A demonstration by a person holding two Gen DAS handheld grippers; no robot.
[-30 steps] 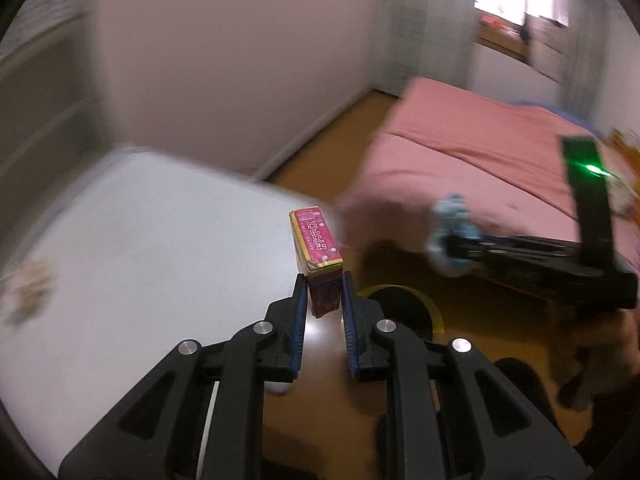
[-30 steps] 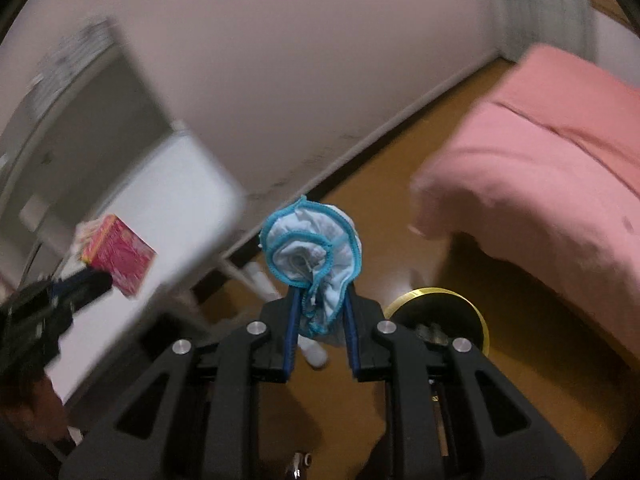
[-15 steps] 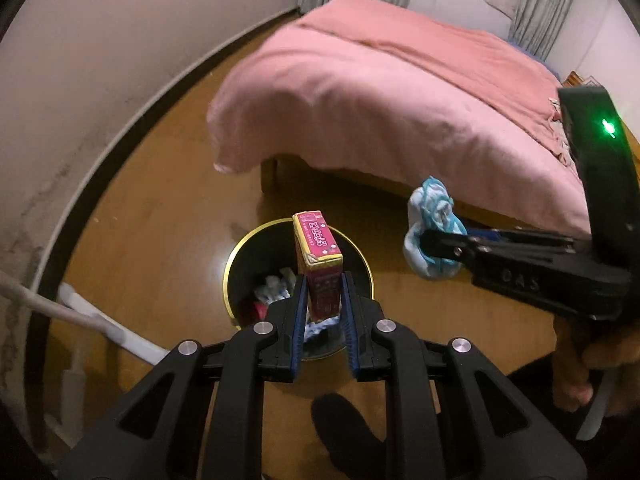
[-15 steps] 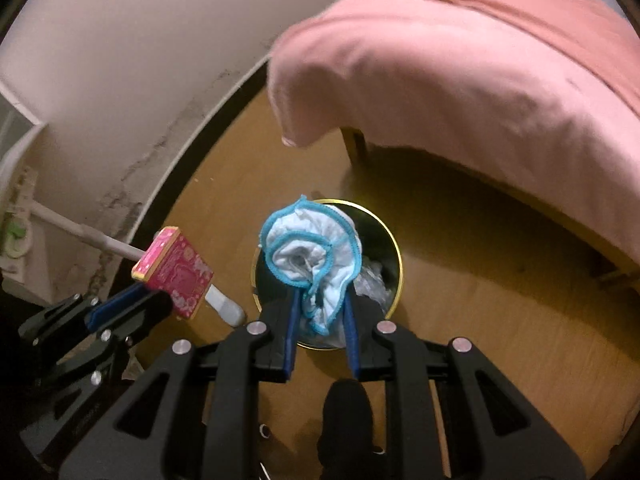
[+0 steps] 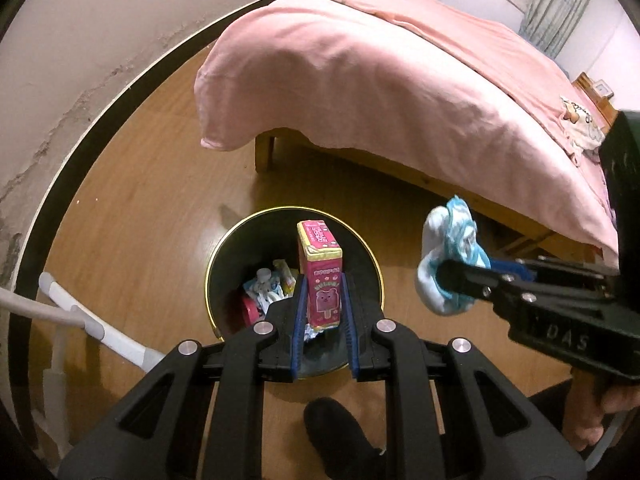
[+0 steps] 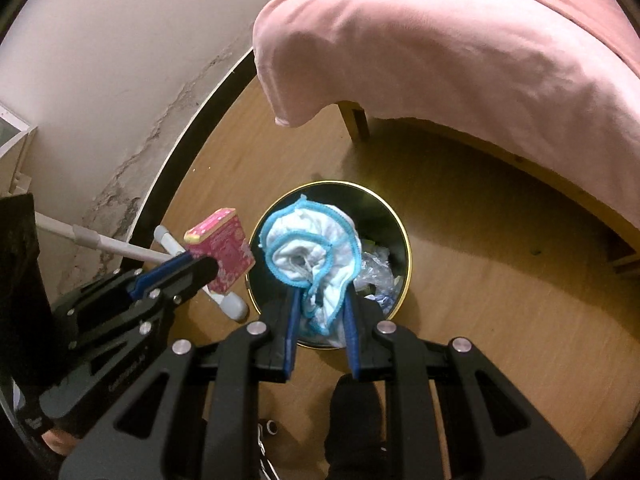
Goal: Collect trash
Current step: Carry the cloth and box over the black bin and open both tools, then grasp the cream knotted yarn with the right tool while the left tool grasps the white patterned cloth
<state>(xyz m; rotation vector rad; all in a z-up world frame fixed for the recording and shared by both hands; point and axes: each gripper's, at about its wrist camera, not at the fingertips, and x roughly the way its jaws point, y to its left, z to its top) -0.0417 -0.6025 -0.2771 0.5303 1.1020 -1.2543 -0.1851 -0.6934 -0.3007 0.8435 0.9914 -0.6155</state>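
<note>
left gripper (image 5: 323, 312) clamped on pink box (image 5: 321, 278), over bin (image 5: 224, 256) | right gripper (image 6: 319, 312) clamped on blue-edged cloth (image 6: 310, 246), over bin | bin on floor (image 5: 152, 208) near bed (image 5: 400, 80)

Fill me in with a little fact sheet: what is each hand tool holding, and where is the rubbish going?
Left gripper: shut on pink carton, above the bin
Right gripper: shut on blue-edged cloth, above the bin
Bin: black, gold rim, on wooden floor, already holds wrappers
Nearby: bed with pink blanket
</note>
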